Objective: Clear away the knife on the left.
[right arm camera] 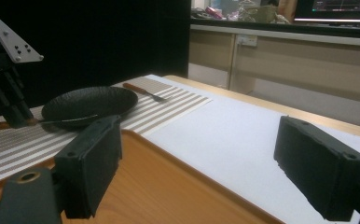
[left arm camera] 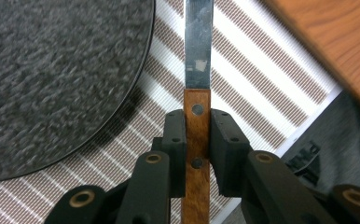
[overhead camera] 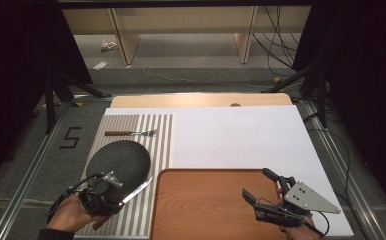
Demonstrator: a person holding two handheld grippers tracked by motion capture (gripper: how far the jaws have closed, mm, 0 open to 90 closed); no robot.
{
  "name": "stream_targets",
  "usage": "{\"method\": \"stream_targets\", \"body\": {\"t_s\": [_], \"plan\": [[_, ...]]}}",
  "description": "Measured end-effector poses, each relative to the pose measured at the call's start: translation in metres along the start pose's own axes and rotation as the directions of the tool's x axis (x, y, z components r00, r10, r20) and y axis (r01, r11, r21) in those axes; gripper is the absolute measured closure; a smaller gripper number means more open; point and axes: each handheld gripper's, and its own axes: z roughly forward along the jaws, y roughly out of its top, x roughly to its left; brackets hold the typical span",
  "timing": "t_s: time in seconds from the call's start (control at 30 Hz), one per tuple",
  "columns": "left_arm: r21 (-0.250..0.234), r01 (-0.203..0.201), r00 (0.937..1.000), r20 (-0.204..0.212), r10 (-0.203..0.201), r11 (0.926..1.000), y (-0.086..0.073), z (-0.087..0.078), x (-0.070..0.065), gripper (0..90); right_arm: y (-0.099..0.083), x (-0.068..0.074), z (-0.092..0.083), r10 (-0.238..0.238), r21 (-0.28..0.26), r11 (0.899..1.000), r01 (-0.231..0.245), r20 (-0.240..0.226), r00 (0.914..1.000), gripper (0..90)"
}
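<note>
A table knife (overhead camera: 140, 190) with a brown wooden handle (left arm camera: 197, 140) and a steel blade (left arm camera: 198, 46) is clamped by the handle in my left gripper (overhead camera: 115, 200), whose jaws are shut on it. The blade points over the striped placemat (overhead camera: 158, 140) toward the wooden tray (overhead camera: 206, 205). It runs just beside the dark round plate (overhead camera: 118, 161). My right gripper (overhead camera: 256, 182) hovers open over the tray's right part, its pads (right arm camera: 92, 163) wide apart with nothing between them. In the right gripper view the knife (right arm camera: 68, 120) lies low in front of the plate (right arm camera: 89, 105).
A wooden-handled fork (overhead camera: 131, 133) lies across the far end of the placemat. A white sheet (overhead camera: 236, 135) covers the table right of the mat and beyond the tray. The tray's raised rim (right arm camera: 178, 156) stands between mat and tray floor.
</note>
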Motion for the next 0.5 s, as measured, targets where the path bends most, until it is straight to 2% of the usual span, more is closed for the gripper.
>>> {"method": "stream_targets", "body": {"t_s": [0.1,0.13,0.27,0.33,0.5], "plan": [[-0.008,0.005,1.0,0.001,-0.005,1.0,0.003,0.0,-0.002,76.7,0.0,0.0,0.0,0.003,-0.002,1.0,-0.003,-0.001,1.0,16.1],[-0.031,0.011,0.9998,0.02,-0.01,0.9995,0.004,-0.001,-0.004,76.7,0.0,-0.001,0.0,0.002,0.003,1.0,-0.002,0.001,1.0,16.2],[-0.055,0.01,0.9998,0.015,-0.01,0.9984,0.007,-0.004,-0.008,76.7,0.0,0.0,0.0,0.0,-0.001,1.0,0.0,0.0,1.0,16.1],[-0.078,0.022,0.9996,0.016,-0.021,0.9967,0.01,-0.008,-0.01,76.7,0.0,0.0,0.0,0.0,-0.002,1.0,0.0,0.001,1.0,16.2],[-0.113,0.005,0.9997,0.024,-0.002,0.9936,0.017,-0.01,-0.021,76.7,0.0,0.0,0.0,0.001,-0.003,1.0,-0.001,0.0,1.0,16.2]]}}
